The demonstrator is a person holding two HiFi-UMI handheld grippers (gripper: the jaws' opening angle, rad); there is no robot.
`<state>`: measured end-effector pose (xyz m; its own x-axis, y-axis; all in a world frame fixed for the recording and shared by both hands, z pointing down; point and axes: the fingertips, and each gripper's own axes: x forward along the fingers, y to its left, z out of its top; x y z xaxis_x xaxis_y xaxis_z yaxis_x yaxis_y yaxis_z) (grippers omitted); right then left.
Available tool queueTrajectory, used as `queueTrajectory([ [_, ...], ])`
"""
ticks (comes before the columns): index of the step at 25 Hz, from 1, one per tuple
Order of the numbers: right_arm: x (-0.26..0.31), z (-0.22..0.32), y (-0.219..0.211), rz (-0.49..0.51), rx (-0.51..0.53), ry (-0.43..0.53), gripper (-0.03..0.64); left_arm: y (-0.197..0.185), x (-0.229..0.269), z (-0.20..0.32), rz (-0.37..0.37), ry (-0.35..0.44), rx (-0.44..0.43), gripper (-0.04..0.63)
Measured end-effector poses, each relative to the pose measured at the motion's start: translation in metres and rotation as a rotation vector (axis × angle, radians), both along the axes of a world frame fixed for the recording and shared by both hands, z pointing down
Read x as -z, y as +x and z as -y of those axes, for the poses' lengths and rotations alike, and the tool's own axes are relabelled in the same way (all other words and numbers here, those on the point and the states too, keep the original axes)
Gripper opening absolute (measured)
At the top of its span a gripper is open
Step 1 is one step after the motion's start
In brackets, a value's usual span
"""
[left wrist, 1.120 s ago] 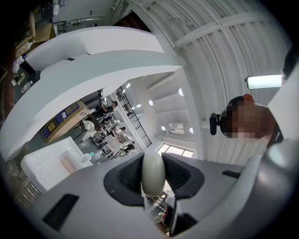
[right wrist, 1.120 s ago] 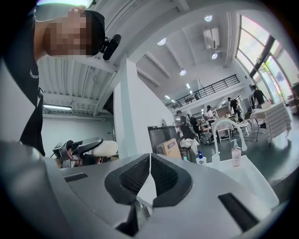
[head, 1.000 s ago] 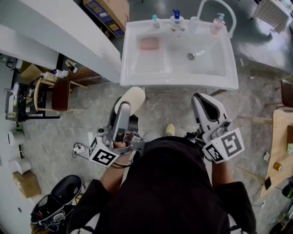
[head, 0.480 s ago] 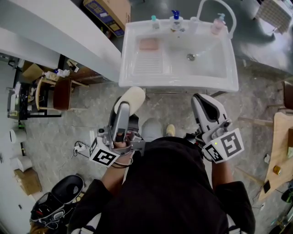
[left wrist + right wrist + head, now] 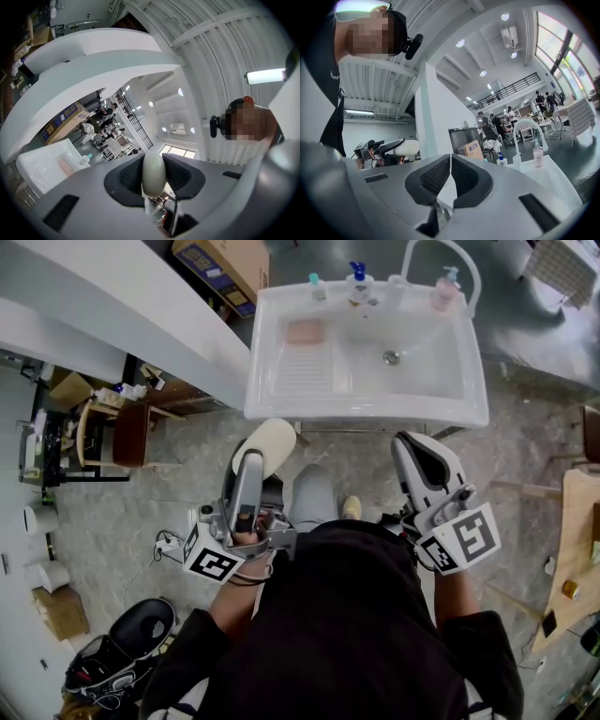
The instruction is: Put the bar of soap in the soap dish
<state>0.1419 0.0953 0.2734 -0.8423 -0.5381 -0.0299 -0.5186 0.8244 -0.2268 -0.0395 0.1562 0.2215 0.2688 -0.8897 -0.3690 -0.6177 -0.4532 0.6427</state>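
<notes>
Plainly the soap (image 5: 272, 439) is not yet at the sink (image 5: 366, 411). It is a smooth, cream-white oval bar with rounded edges, clamped in the jaws of the left gripper (image 5: 260, 459) and held in the air just short of the sink's front rim. In the left gripper view the soap (image 5: 153, 172) shows end-on as a narrow egg shape, with dark ribbed pads pressing on both its sides. The right gripper (image 5: 413, 446) is level with it, also short of the rim. In the right gripper view its pads meet in a thin line, closed on nothing.

The dish (image 5: 306, 331) is a flat, pale pink rectangle with rounded corners. It lies at the back left of the glossy white sink, above a ribbed washboard (image 5: 305, 373). Soap and dish are well apart, with the front rim and the washboard between them.

Right of the washboard is the basin with its metal drain (image 5: 391, 357). Along the back edge stand a teal-capped bottle (image 5: 319, 284), a blue pump bottle (image 5: 359, 277) and a pink bottle (image 5: 444, 289), beside a white arched tap (image 5: 480, 282). Left of the sink runs a white counter (image 5: 122, 310), with a cardboard box (image 5: 225, 261) behind it. A wooden chair (image 5: 112, 432) stands on the grey mottled floor.
</notes>
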Motion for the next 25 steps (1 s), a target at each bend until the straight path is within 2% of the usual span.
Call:
queueTrajectory([
  [12, -0.002, 0.004, 0.002, 0.018, -0.006, -0.011, 0.025, 0.005, -0.005, 0.005, 0.009, -0.013, -0.008, 0.115],
  [25, -0.008, 0.007, -0.015, 0.016, 0.008, -0.029, 0.025, -0.012, -0.013, 0.006, 0.001, -0.044, 0.003, 0.115],
])
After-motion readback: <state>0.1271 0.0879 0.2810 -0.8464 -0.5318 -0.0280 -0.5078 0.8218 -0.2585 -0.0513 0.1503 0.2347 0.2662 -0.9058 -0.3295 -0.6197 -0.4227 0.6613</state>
